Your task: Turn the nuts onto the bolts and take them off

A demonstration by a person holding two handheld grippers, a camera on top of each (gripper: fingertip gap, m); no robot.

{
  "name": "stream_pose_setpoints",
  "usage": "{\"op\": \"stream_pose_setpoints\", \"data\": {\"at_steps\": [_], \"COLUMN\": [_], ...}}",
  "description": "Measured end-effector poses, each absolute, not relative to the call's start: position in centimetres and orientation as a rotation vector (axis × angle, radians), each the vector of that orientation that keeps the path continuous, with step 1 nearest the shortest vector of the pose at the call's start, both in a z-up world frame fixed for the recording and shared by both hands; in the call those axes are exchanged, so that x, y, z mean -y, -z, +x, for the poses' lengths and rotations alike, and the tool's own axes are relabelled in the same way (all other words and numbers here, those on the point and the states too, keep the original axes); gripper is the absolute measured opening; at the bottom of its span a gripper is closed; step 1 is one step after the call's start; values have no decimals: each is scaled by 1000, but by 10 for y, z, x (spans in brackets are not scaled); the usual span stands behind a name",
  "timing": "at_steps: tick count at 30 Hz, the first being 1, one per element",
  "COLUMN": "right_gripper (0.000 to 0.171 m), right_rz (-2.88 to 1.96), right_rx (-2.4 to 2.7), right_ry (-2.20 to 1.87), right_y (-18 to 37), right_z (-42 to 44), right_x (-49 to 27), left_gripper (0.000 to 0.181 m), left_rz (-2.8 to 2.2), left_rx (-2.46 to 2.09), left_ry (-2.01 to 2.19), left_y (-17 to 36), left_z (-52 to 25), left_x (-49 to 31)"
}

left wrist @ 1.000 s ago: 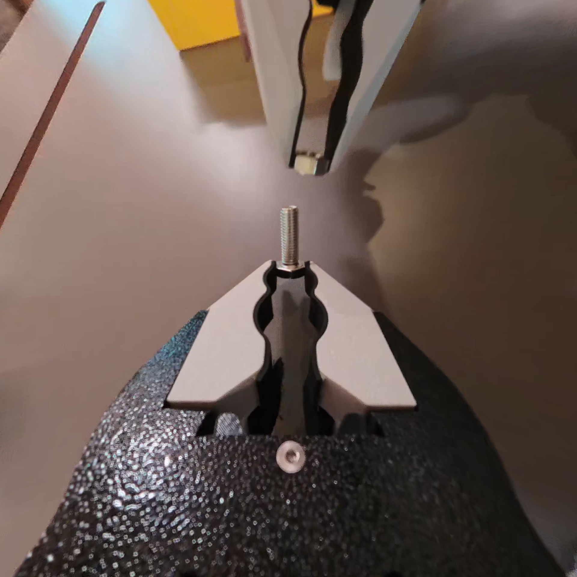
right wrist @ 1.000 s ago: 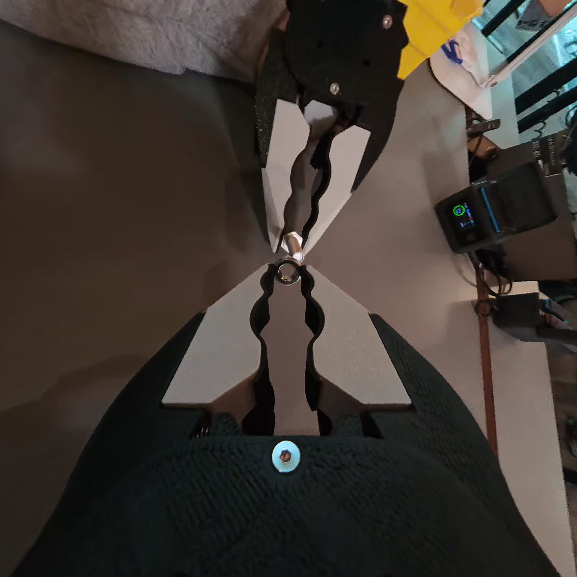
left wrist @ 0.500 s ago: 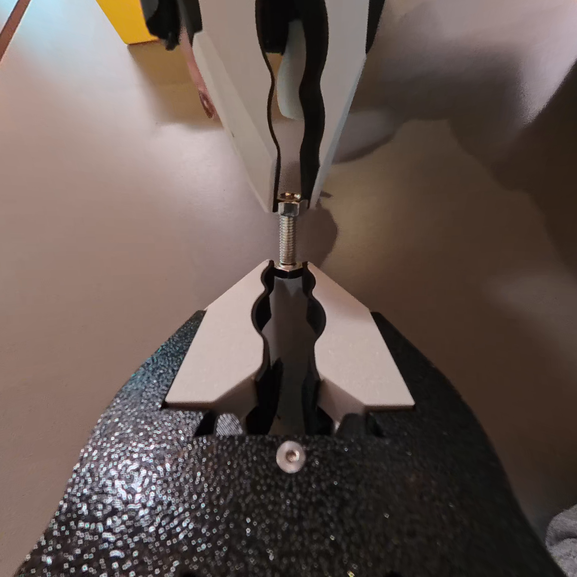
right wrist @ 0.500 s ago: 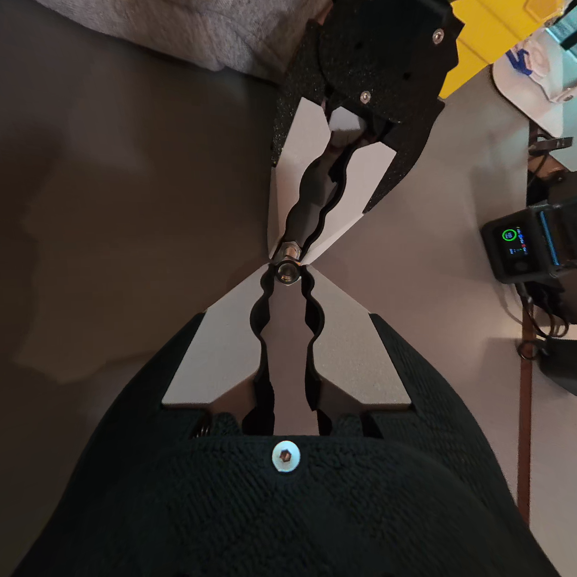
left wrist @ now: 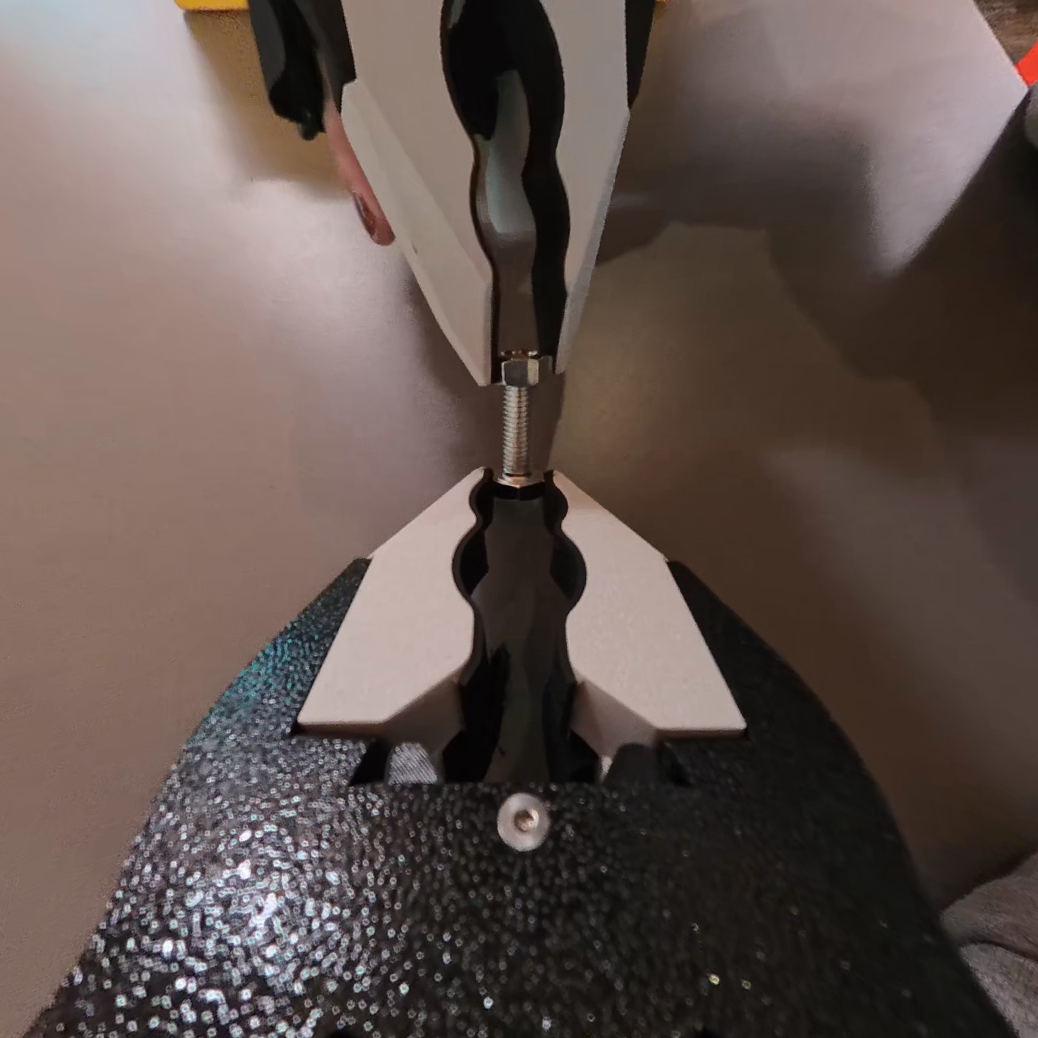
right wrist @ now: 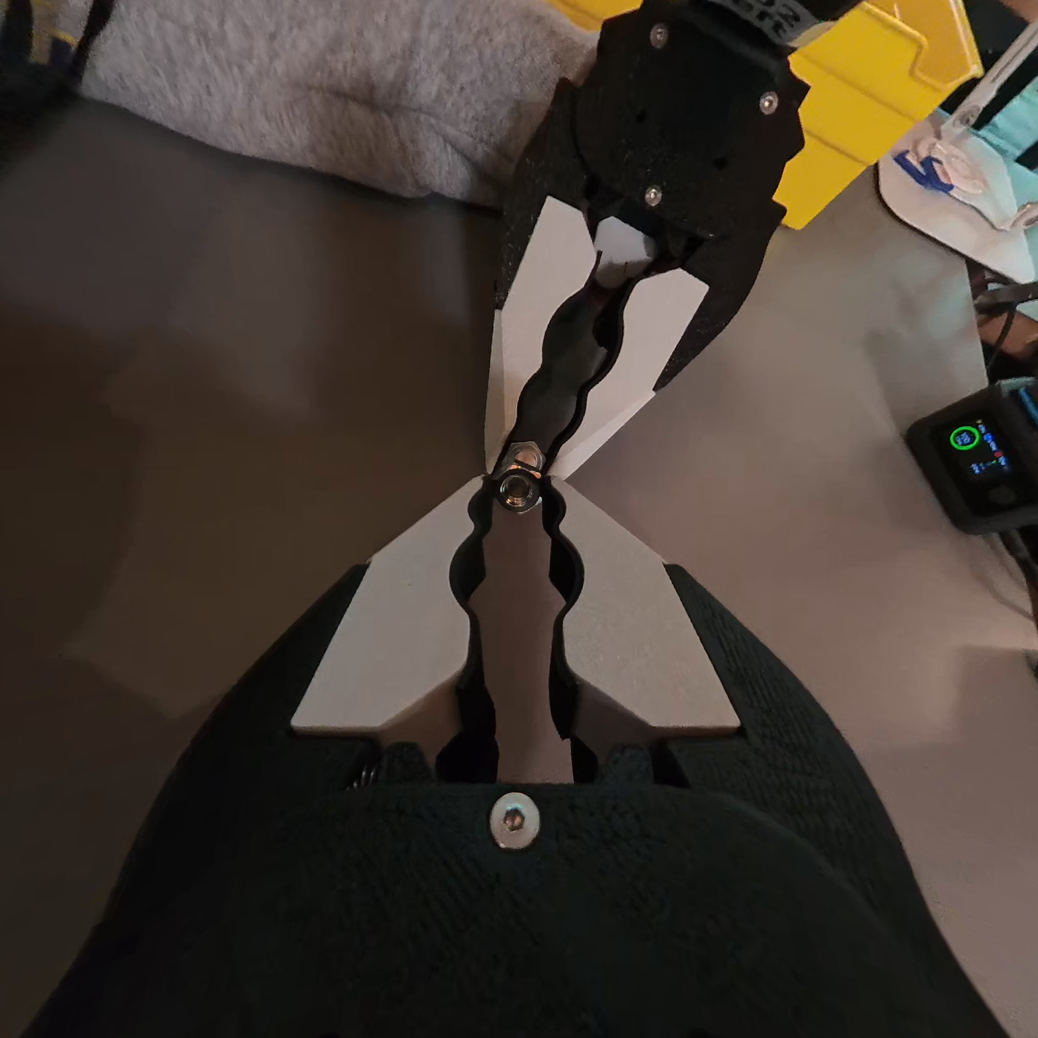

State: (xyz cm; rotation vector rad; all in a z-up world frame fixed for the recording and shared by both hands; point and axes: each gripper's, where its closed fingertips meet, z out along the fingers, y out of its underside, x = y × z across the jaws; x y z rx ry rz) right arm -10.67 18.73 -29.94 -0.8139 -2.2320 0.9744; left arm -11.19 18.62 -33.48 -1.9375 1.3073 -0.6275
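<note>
My left gripper (left wrist: 519,484) is shut on the head of a silver bolt (left wrist: 517,432), whose threaded shaft points straight away from it. My right gripper (right wrist: 517,494) is shut on a silver hex nut (right wrist: 517,497). In the left wrist view the right gripper (left wrist: 523,368) comes in from the top and the nut (left wrist: 522,372) sits on the bolt's tip. In the right wrist view the left gripper (right wrist: 519,458) faces mine tip to tip, with the bolt head (right wrist: 523,454) just behind the nut. How far the nut is threaded on is hidden.
Both grippers hover above a grey table (left wrist: 196,393). A yellow box (right wrist: 876,84) and grey fabric (right wrist: 314,84) lie beyond. A black device with a lit screen (right wrist: 977,466) and a white cap (right wrist: 966,180) sit at the right edge.
One second ago the nut hung apart from the bolt tip. The right gripper brought it down onto the tip, and it has stayed there for the last half second.
</note>
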Motion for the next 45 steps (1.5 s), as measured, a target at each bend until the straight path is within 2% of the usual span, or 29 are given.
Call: {"op": "stream_pose_setpoints", "data": {"at_steps": [14,19,28,32,38,40,41,45], "right_gripper": [17,17,14,12,13,36,42,51], "right_rz": [-1514,-1800,-1720,-1522,-1385,-1322,-1283,-1160], "right_rx": [1839,1727,1616,1552,1538,1543,1566,1579], "right_ry": [-1150,-1054,-1214,-1320,-1242,-1218,-1188,-1098], "right_y": [305,329,312,275,227,208,201,170], "right_z": [-108,-102,-102,-101,-101,-103,-102,-108], "right_x": [-193,-195,-196,-195,-201,-200,-199,-198], "left_gripper": [16,16,16,16,16,16,16,15], "left_rz": [-1946,-1949,-1910,-1754,-1555,-1475,-1444,-1232], "left_rx": [-1295,-1285,-1280,-1162,-994,-928,-881,-688], "left_ry": [628,633,636,764,873,914,940,1227], "left_y": [335,335,331,298,257,239,232,188], "left_z": [-112,-112,-110,-105,-99,-99,-100,-104], "left_x": [-188,-188,-188,-188,-196,-198,-201,-195]}}
